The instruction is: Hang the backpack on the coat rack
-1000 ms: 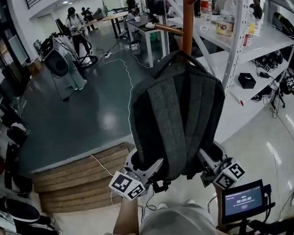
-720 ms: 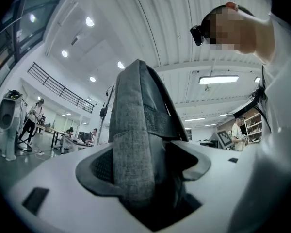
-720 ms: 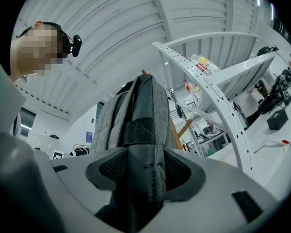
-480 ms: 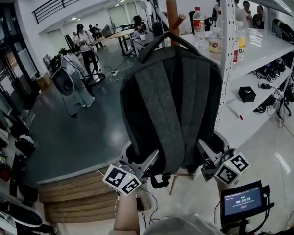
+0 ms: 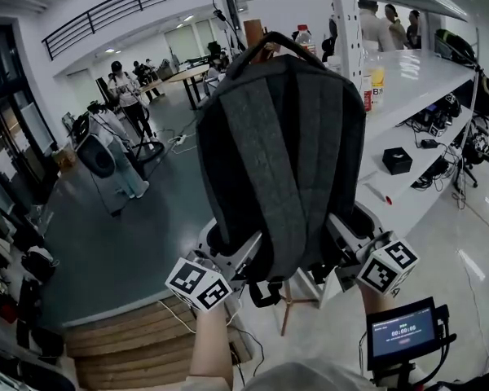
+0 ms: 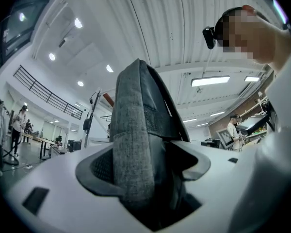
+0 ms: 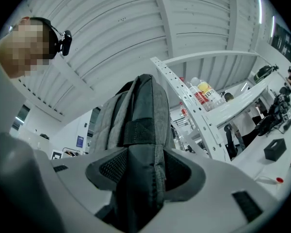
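A dark grey backpack (image 5: 281, 153) is held upright in the air, straps side towards me. My left gripper (image 5: 238, 261) is shut on its lower left corner and my right gripper (image 5: 342, 239) is shut on its lower right corner. In the left gripper view the backpack (image 6: 138, 144) fills the jaws, and in the right gripper view the backpack (image 7: 136, 149) is clamped the same way. The top handle (image 5: 270, 41) stands level with the top of the wooden coat rack (image 5: 253, 32), which is mostly hidden behind the bag. A wooden leg of the rack (image 5: 287, 304) shows below.
A white shelving unit (image 5: 407, 80) with bottles and small items stands close on the right. Wooden steps (image 5: 138, 344) lie low on the left. People, tables and equipment stand farther back on the dark floor (image 5: 147, 210). A small screen (image 5: 403, 331) sits at the lower right.
The backpack has been lifted higher with both grippers; its handle has risen from below the rack's pegs to about the rack's top. The view has tilted upward.
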